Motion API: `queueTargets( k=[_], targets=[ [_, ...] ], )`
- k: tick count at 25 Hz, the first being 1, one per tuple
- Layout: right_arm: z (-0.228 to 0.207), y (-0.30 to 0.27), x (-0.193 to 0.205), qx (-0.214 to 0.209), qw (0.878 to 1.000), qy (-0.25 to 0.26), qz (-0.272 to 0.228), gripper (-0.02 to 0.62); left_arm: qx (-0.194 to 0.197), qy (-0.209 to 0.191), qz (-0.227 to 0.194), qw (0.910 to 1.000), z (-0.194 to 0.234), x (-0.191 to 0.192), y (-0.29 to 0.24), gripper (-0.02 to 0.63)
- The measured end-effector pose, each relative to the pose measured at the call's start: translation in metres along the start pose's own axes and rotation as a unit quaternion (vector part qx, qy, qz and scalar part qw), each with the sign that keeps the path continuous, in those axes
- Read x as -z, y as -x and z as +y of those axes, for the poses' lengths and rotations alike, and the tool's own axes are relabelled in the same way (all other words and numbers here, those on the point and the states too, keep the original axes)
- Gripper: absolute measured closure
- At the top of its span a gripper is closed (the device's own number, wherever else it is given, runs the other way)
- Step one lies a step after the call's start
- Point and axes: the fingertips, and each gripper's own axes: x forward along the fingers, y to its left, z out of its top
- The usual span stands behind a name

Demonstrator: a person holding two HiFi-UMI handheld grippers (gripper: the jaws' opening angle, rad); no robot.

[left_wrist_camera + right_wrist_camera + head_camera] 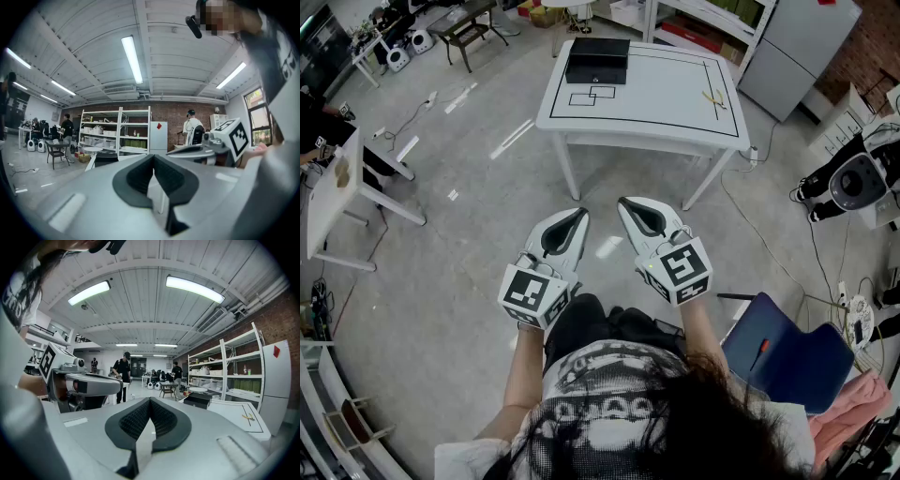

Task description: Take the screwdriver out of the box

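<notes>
A black box [597, 61] sits shut on the far left corner of the white table [656, 103]; no screwdriver shows. Both grippers hang side by side in front of the person's body, well short of the table, pointing toward it. My left gripper [580, 216] has its jaws together with nothing between them, and so does my right gripper [624, 202]. In the left gripper view the box [108, 157] lies far ahead past the left gripper [153, 157]. The right gripper view shows the box [202, 399] on the table [239, 412] beyond the right gripper [150, 400].
A small yellow-handled tool [713, 97] lies near the table's right edge. A blue chair [787, 361] stands at the person's right, a white robot [855, 178] further right, a desk [337, 202] at the left. Cables cross the floor. Shelves [117, 131] and people stand behind.
</notes>
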Motion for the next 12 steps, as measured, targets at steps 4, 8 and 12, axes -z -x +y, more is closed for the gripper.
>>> queueTargets(
  k=[4, 8, 12],
  targets=[
    [-0.0049, 0.0035, 0.0021, 0.002, 1.000, 0.000, -0.002, 0.598, -0.001, 0.001, -0.004, 1.0000, -0.0040, -0.0012, -0.0009, 0.606],
    [-0.0102, 0.0048, 0.0029, 0.001, 1.000, -0.010, -0.009, 0.598, -0.002, -0.001, -0.004, 1.0000, -0.0072, -0.0014, -0.0016, 0.606],
    [-0.0057, 0.0004, 0.0052, -0.012, 1.000, -0.022, -0.011, 0.598, -0.009, 0.000, 0.004, 0.9999, -0.0022, 0.0023, 0.0011, 0.606]
  ],
)
